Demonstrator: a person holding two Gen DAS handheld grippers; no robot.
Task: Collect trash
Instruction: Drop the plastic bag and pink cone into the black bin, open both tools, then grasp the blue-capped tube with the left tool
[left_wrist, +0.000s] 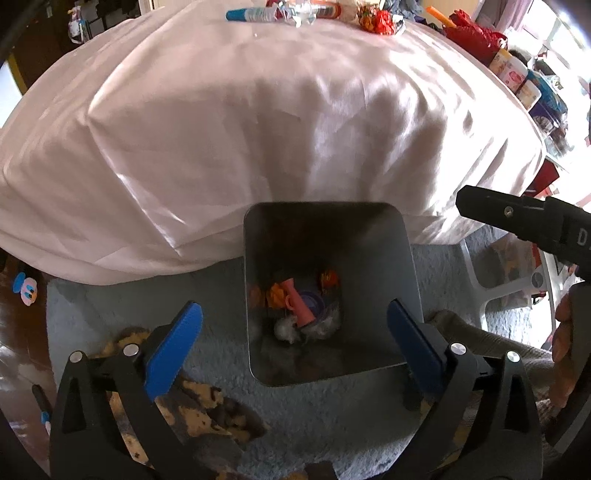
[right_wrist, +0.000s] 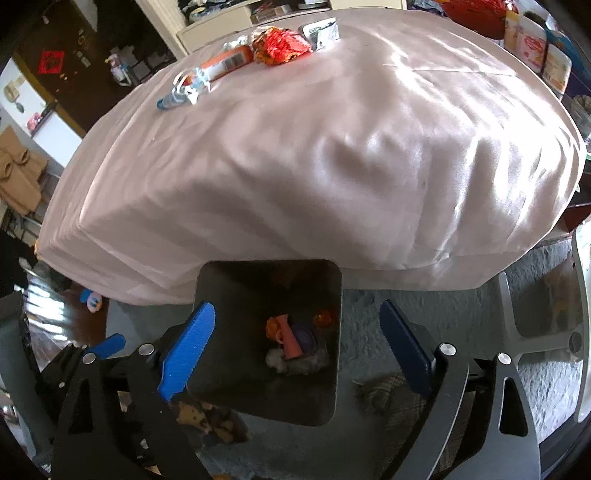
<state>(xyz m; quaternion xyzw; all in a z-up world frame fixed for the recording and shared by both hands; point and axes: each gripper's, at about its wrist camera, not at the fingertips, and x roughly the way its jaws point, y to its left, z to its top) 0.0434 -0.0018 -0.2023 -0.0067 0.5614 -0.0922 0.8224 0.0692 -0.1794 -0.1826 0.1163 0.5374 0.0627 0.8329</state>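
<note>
bin (left_wrist: 402, 266) grey | tube (left_wrist: 297, 304) pink | tablecloth (left_wrist: 221, 129) pale pink | fingers (left_wrist: 173, 350) blue

A table draped in a pale pink cloth (left_wrist: 229, 122) is shown filling the upper field, its folds struck by bright daylight from the right. The floor beneath is covered by a grey-blue carpet (left_wrist: 332, 413), on which a brown-and-yellow patterned fabric (left_wrist: 207, 413) is laid. Dark glossy flooring (right_wrist: 55, 295) is seen at the left edge, where a cartoon duck figure (left_wrist: 25, 288) lies. A white chair base (left_wrist: 502, 284) stands at right. A dark door bearing a red ornament (right_wrist: 51, 62) and a cream cabinet (right_wrist: 218, 27) are visible behind.
</note>
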